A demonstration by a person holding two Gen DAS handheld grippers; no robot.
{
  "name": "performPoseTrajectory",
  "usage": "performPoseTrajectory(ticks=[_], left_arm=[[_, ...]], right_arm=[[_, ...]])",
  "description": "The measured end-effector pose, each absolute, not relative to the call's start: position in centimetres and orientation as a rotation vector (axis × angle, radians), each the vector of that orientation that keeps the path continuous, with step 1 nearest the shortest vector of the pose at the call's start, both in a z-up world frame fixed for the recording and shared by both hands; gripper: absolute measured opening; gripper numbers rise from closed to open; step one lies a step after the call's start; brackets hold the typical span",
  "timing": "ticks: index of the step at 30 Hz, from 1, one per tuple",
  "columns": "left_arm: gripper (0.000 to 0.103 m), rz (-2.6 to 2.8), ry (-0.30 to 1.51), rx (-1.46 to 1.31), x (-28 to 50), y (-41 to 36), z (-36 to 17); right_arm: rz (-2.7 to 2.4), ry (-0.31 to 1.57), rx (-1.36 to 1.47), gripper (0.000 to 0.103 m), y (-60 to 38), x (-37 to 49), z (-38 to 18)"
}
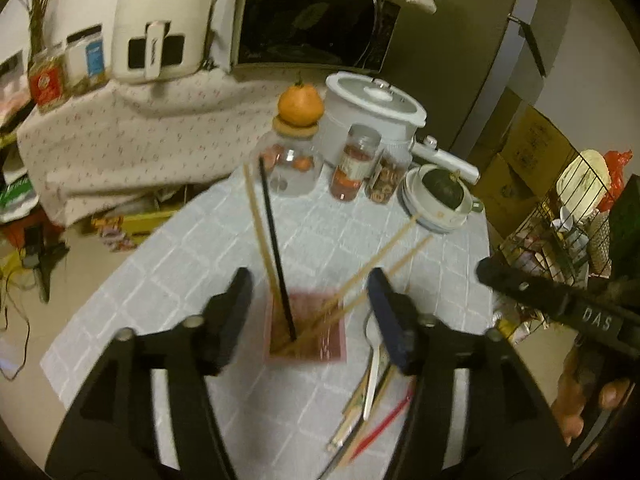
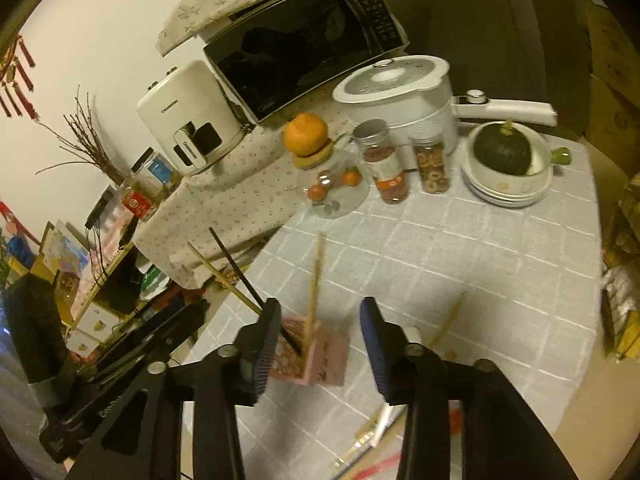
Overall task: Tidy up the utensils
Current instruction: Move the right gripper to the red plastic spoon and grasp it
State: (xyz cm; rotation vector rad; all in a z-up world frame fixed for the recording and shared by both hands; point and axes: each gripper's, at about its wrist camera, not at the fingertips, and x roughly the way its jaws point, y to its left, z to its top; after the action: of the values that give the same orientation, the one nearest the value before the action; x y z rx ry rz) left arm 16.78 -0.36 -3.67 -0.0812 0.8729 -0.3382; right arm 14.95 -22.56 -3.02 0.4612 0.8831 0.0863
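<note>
Big stuff first: one table point(image 1: 168, 288) with a pale grid-check cloth, one microwave point(image 1: 312, 24) under a floral cover, one white air fryer point(image 1: 160, 20), one white lidded cooker point(image 1: 372, 108) with a long handle. One round clear jar point(image 1: 290, 164), cork lid, one orange point(image 1: 301, 105) on top. Two narrow spice jars point(image 1: 360, 168), metal caps. One stack of white bowls point(image 2: 504, 184) holding a dark green squash point(image 2: 502, 150).

Task thing: one square pink holder point(image 1: 307, 328), patterned sides, near table edge, upright, just ahead of both tools. In it four chopsticks: one black chopstick point(image 1: 274, 240) and one tan one leaning up and away toward the jar, two wooden chopsticks point(image 1: 380, 260) leaning right toward the bowls. Long axes steep, tips down in the holder.

Loose pile point(image 1: 372, 396) flat on the cloth right of the holder: white spoon, wooden sticks, one red stick, count blurred, long axes roughly toward the camera.

Left gripper point(image 1: 308, 312): jaws apart, nothing pinched, holder lies between them in view. Right gripper point(image 2: 320, 340): jaws apart, straddling the holder, pads not on it.
</note>
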Motion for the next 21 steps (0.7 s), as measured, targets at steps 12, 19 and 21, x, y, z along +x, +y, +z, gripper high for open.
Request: performPoseTrajectory(ticks=[12,19,21], left_arm=[[0.086,-0.283,1.029,-0.048,13.9,1.8,-7.4],[0.086,-0.284,1.11,0.035,13.3,2.1,-10.4],[0.086,-0.281,1.133,0.05,13.3,2.1,-11.0]], right_arm=[[-0.06,1.166,0.393,0.054,-25.2,12.4,-10.7],[-0.102,1.334,0.412,0.056,-25.9,11.6,-16.2],[-0.112,1.374,0.422,0.056,-25.8,11.7,-17.7]])
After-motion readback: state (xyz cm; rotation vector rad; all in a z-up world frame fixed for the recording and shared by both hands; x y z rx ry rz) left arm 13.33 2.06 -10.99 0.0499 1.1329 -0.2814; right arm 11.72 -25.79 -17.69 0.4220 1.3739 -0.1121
